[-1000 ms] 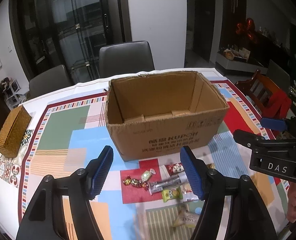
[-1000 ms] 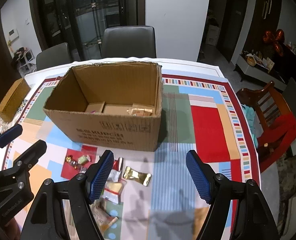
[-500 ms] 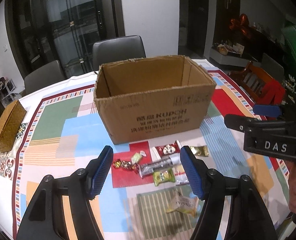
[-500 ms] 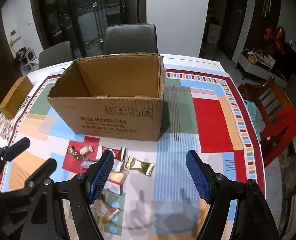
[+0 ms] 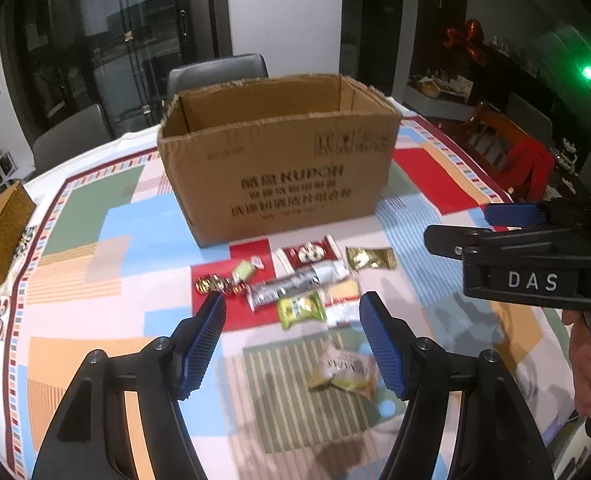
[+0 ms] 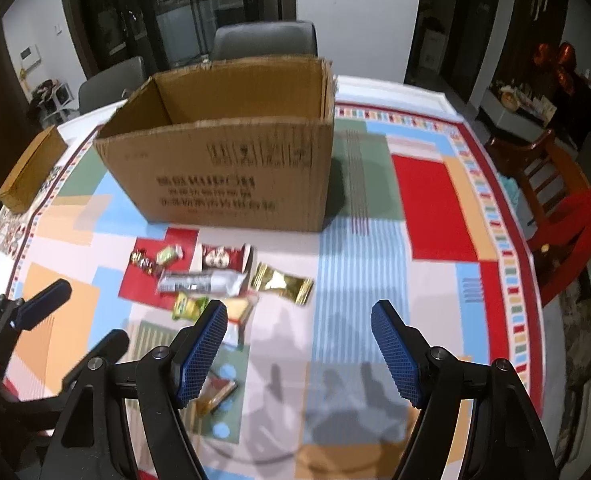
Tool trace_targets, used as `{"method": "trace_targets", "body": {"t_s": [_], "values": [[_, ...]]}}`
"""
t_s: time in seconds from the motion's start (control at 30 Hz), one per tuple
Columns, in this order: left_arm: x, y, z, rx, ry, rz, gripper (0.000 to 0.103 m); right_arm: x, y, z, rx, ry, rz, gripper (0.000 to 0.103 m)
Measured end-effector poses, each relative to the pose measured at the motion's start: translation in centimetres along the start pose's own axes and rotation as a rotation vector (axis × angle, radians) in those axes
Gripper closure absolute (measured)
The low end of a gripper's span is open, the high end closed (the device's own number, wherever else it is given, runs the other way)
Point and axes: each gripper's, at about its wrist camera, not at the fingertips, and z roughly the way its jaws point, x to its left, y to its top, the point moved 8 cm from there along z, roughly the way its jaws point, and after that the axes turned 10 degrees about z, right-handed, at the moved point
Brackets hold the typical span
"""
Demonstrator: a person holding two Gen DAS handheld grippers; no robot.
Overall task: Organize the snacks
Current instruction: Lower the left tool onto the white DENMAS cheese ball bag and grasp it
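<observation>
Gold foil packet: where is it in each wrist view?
Left wrist: gold foil packet right of centre, rightmost of the snack cluster, beside the red wrapper.
Right wrist: gold foil packet near centre, right end of the cluster.
Shared landmark: cardboard box, standing behind the snacks.

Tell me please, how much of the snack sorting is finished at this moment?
Almost nothing looks done. The snacks lie loose on the tablecloth in front of the cardboard box. The left gripper and right gripper are open, holding nothing. All picking is left.
</observation>
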Motion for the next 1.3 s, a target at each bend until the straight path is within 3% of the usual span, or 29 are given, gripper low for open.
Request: {"method": "trace_targets", "body": {"t_s": [0.2,0.53,1.2,1.3], "values": [[-1.7,-1.8,0.5,0.037,-0.029,-0.001,0.033,-0.2,-1.6,1.9,0.115,0.034,0.035,0.028],[-3.8,-4.0,2.5,0.14,-0.073,-0.045,0.031,-0.6,-2.9,4.1,0.22,0.023,0.029,0.028],[-5.4,-6.6,6.9,0.229,-0.124,-0.026,0.04,-1.9,-3.6,6.2,0.223,-0.003,0.056,0.028],[-5.5,-7.1,7.6,0.243,-0.137,-0.027,0.049,-2.2,-3.8,6.4,0.224,-0.007,0.062,0.028]]}}
